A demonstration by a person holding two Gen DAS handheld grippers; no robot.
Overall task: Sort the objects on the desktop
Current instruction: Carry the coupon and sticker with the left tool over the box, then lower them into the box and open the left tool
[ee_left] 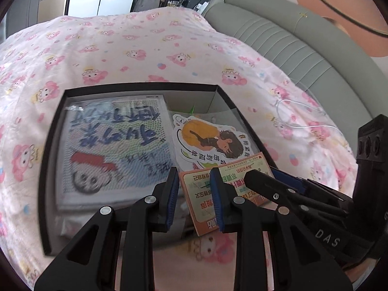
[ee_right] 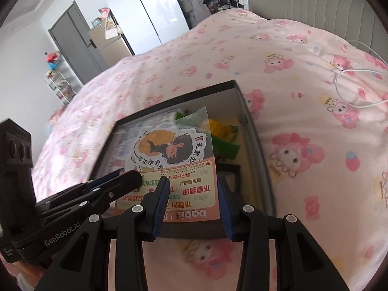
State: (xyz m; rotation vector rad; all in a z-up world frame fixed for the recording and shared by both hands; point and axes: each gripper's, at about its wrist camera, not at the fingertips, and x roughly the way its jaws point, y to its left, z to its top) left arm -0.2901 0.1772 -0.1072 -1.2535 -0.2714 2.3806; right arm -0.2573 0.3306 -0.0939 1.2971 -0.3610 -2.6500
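Your orange card (ee_right: pixel 184 194) lay tipped over the near rim of the black box (ee_right: pixel 252 131), partly on the sticker sheet (ee_right: pixel 167 145) (both sitting on the soft pink bedspread (ee_right: pixel 303 97)), and both your left gripper (ee_left: pixel 192 194) and right gripper (ee_right: pixel 192 201) hovered over it with jaws spread, gripping nothing. Because the card seemed only half inside, though blur hid its lower edge, a nudge from either finger could have slid it out onto the bed. With the two grippers so close, they could also have knocked together.
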